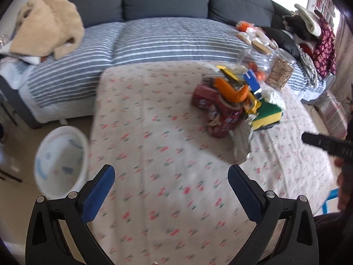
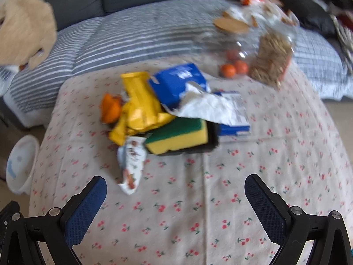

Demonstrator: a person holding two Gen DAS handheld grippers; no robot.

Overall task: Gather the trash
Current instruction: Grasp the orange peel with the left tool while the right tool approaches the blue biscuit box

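Left wrist view: a white round plastic bin [image 1: 61, 161] is seen on the floor left of the cherry-print cloth-covered surface [image 1: 154, 154]. The left gripper [image 1: 172, 190] is held wide open, empty. In the right wrist view, the white printed snack wrapper [image 2: 132, 165] lies nearest; the right gripper [image 2: 175, 198], likewise spread and empty, is best lowered astride it, clear of the yellow-green sponge [image 2: 178, 135].

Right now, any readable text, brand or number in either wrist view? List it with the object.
"DA": pale letters, cut off at the frame edge, on the black device at right in the left wrist view.
Blue packet: white print, too blurred to read.
White wrapper: fine print, blurred.
Red bag: pictures only, no legible words.
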